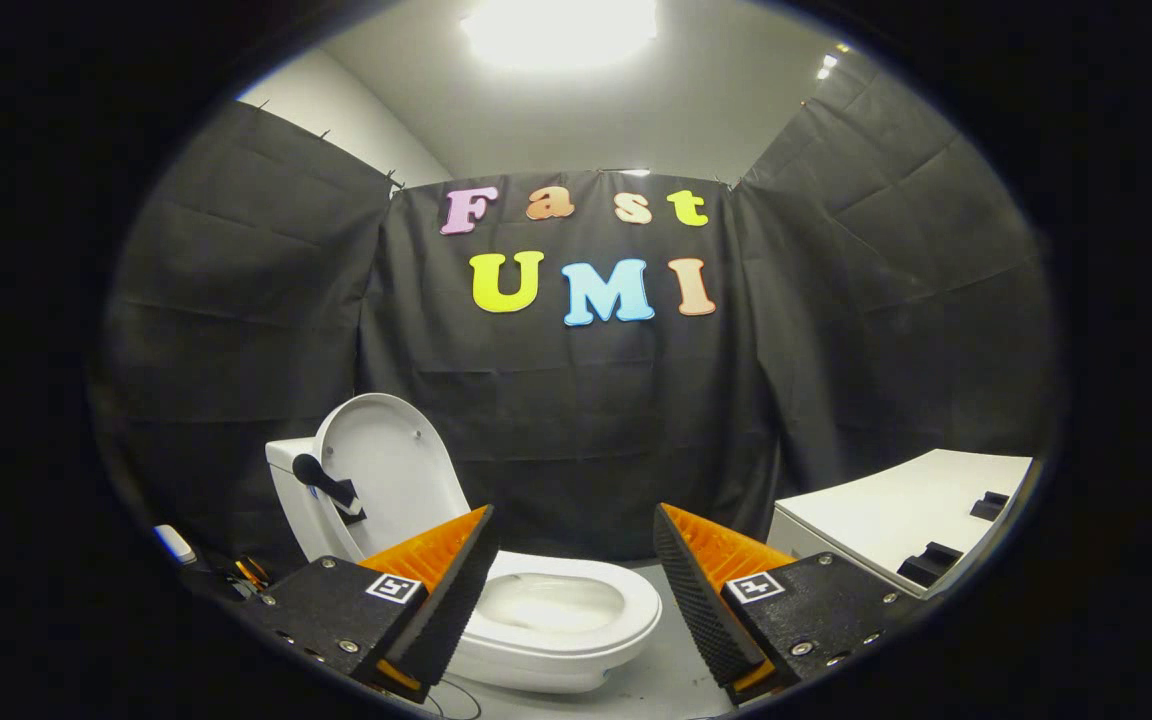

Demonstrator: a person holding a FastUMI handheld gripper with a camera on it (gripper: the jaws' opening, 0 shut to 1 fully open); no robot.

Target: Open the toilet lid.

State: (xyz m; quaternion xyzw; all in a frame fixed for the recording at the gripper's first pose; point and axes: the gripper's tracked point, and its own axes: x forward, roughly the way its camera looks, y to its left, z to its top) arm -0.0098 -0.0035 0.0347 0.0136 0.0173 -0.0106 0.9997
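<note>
Three black cloth walls point(236, 300) enclose the booth. A white table point(896, 515) stands to the right. The toilet point(546, 625) sits just ahead of the fingers, its lid point(391, 470) raised upright against the tank. The gripper point(571, 590) is level, facing forward, fingers spread wide apart, gripping nothing.

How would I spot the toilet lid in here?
Find the white toilet before the black cloth wall, just beyond the open gripper. The lid is the white oval panel standing upright against the tank, with a black handle across it.
</note>
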